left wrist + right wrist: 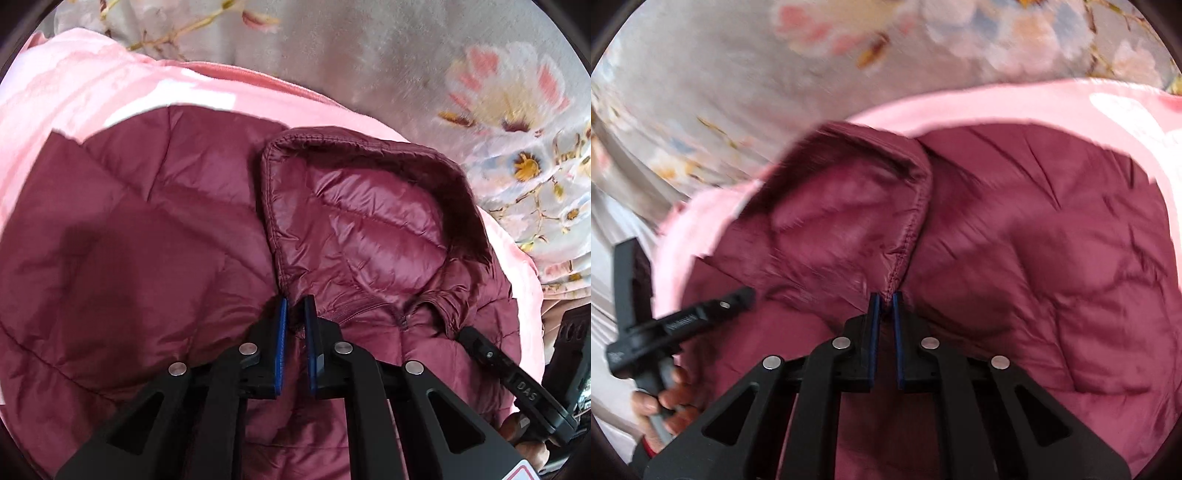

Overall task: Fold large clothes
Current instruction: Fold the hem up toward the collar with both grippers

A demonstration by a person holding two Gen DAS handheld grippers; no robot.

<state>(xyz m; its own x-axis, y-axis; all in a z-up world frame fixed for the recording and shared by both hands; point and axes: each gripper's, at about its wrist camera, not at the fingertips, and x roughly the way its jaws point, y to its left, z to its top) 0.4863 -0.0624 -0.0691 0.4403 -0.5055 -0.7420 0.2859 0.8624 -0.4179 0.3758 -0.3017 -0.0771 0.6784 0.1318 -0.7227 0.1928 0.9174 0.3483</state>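
Note:
A maroon quilted down jacket (140,229) lies on a pink blanket (92,85). Its hood (354,214) is laid over the body, lining side up. My left gripper (294,306) is shut on the jacket fabric at the hood's lower left edge. In the right wrist view the jacket (1052,258) fills the middle, and my right gripper (885,301) is shut on the stitched hood edge (912,229). The right gripper also shows in the left wrist view (465,334) at the collar. The left gripper shows in the right wrist view (746,293) at the left.
A grey bedsheet with a flower print (509,96) lies under the pink blanket and shows behind it in the right wrist view (720,74). A hand (665,402) holds the other gripper's handle at lower left. The pink blanket's edge (960,99) rings the jacket.

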